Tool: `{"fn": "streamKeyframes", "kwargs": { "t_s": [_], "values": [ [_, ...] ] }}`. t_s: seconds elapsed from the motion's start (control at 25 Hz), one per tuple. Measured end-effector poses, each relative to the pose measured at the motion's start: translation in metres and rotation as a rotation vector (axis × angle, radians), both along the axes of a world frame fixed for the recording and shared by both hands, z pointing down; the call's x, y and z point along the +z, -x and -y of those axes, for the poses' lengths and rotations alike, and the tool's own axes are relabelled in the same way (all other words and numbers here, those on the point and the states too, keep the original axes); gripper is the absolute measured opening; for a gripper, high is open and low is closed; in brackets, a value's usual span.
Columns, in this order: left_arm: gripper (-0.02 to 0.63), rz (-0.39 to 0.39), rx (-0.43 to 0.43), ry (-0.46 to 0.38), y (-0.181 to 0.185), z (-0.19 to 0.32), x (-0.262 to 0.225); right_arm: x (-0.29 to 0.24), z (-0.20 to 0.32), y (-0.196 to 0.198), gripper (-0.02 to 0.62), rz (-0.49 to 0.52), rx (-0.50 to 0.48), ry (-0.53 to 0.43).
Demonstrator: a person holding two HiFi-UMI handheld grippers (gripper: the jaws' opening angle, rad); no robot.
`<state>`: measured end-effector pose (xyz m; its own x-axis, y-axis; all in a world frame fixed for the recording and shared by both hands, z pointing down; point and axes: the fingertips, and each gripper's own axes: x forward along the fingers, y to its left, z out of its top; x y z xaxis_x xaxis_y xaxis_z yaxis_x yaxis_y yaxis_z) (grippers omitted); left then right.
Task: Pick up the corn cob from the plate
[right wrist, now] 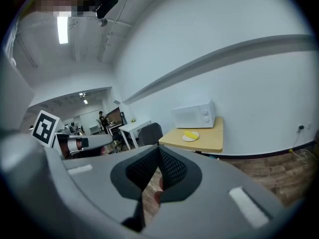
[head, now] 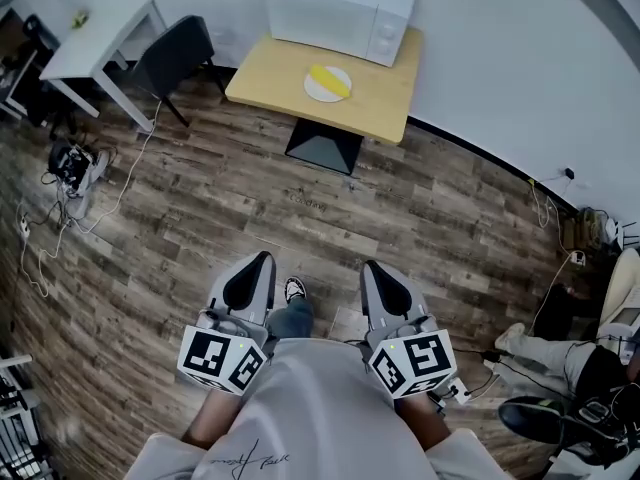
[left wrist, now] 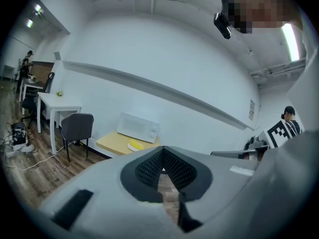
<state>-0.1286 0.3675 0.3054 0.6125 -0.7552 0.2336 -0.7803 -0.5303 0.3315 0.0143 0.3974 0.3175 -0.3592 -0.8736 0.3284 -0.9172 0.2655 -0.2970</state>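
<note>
Both pairs are out over the wood floor [head: 200,218], well short of the counter [head: 385,103]. The left tongs [head: 262,258] have their tips pressed together with nothing in them, and the right tongs [head: 372,266] are likewise closed and empty. Far ahead, the corn cob [head: 329,79] lies on its white plate [head: 316,92], just in front of the microwave [head: 340,8].
</note>
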Motion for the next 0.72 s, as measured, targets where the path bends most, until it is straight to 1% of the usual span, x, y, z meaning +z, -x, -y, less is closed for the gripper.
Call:
{"fn": "streamKeyframes", "kwargs": {
  "t_s": [0.12,0.32,0.44,0.6,0.72],
  "values": [
    [-0.006,0.012,0.003,-0.011,0.01,0.024,-0.001,-0.003,0.027,0.009,0.012,-0.008,-0.003,-0.009],
    [-0.006,-0.001,0.005,-0.01,0.03,0.052,0.0,-0.011,0.063,0.021,0.012,-0.021,0.009,-0.032],
    [-0.006,-0.007,0.019,-0.012,0.037,0.067,0.0,-0.013,0.078,0.025,0.012,-0.033,0.034,-0.035],
    [-0.006,-0.007,0.04,-0.017,0.039,0.086,0.001,-0.011,0.093,0.022,0.011,-0.044,0.072,-0.028],
    [-0.006,-0.014,0.049,-0.006,0.037,0.093,0.004,-0.003,0.099,0.018,0.011,-0.049,0.089,-0.002]
  ]
}}
